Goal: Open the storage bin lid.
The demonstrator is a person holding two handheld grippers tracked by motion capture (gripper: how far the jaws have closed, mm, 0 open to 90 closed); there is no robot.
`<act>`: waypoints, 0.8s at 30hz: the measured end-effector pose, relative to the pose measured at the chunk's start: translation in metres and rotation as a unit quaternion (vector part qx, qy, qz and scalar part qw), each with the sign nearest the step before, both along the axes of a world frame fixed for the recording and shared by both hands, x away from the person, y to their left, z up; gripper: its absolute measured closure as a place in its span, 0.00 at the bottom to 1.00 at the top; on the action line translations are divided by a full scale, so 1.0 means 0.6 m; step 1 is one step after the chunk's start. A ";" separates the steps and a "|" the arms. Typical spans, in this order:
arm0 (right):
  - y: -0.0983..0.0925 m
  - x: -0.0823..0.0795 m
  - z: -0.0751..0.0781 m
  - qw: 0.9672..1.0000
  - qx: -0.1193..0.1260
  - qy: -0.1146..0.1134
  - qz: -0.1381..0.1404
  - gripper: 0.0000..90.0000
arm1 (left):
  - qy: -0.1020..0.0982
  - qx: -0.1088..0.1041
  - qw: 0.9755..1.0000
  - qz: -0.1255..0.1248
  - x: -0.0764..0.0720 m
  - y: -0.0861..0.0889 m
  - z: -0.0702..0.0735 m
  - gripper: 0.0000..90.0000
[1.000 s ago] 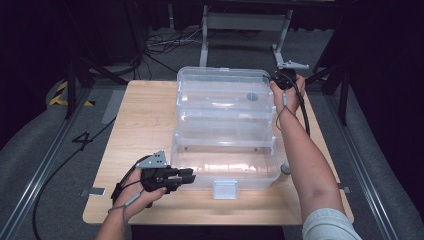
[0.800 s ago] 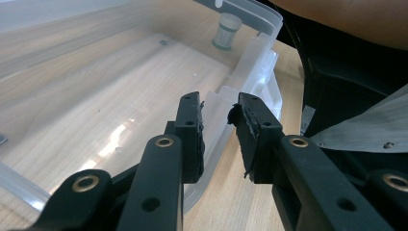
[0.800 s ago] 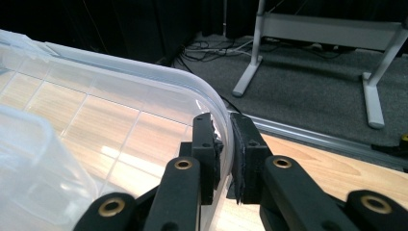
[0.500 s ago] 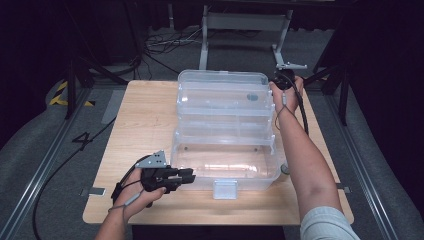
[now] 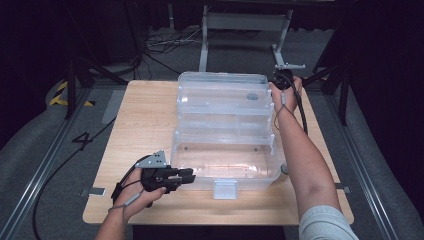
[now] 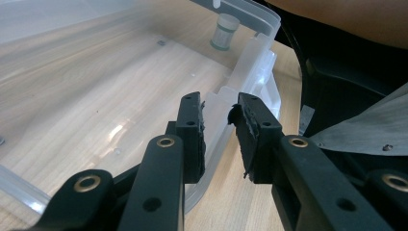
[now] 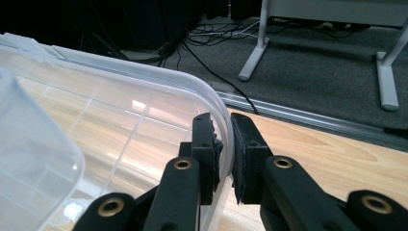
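A clear plastic box (image 5: 225, 167) stands open on the wooden table (image 5: 145, 125), its lid (image 5: 220, 92) tipped back on the far side. My left gripper (image 5: 189, 175) is at the box's near left corner. In the left gripper view its jaws straddle the box rim (image 6: 219, 103), one pad inside and one outside, shut on it (image 6: 219, 108). My right gripper (image 5: 278, 80) reaches to the lid's far right corner. In the right gripper view its pads (image 7: 226, 127) pinch the curved lid rim (image 7: 192, 84).
A small capped vial (image 6: 223, 31) stands just outside the box's far wall. A latch tab (image 5: 225, 190) juts from the box's front. Cables and metal stand legs (image 5: 205, 45) lie on the floor past the table's far edge.
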State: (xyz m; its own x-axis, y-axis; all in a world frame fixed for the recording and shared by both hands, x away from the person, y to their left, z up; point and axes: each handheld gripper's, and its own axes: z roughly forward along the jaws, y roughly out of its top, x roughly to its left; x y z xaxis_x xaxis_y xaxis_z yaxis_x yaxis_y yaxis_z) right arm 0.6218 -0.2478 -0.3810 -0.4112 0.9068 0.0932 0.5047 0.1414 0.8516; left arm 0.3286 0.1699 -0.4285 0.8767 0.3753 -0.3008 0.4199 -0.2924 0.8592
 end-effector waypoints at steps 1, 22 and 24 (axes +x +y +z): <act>0.000 0.000 -0.001 1.000 0.001 0.002 -0.001 0.90 | 0.000 0.000 1.000 0.000 0.000 0.000 0.000 0.81; -0.003 0.008 -0.022 1.000 0.012 0.025 -0.004 0.90 | 0.000 0.000 1.000 0.001 0.000 -0.001 0.000 0.81; -0.002 0.009 -0.023 1.000 0.013 0.025 -0.004 0.90 | 0.000 0.001 1.000 0.000 0.000 0.000 0.000 0.81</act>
State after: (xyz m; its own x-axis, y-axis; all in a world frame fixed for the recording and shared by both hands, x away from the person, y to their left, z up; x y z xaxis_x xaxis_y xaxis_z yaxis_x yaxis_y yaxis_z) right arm 0.6269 -0.2490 -0.3948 -0.3973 0.9074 0.1371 0.5486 0.1151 0.8281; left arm 0.3286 0.1696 -0.4284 0.8765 0.3765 -0.3000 0.4200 -0.2938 0.8586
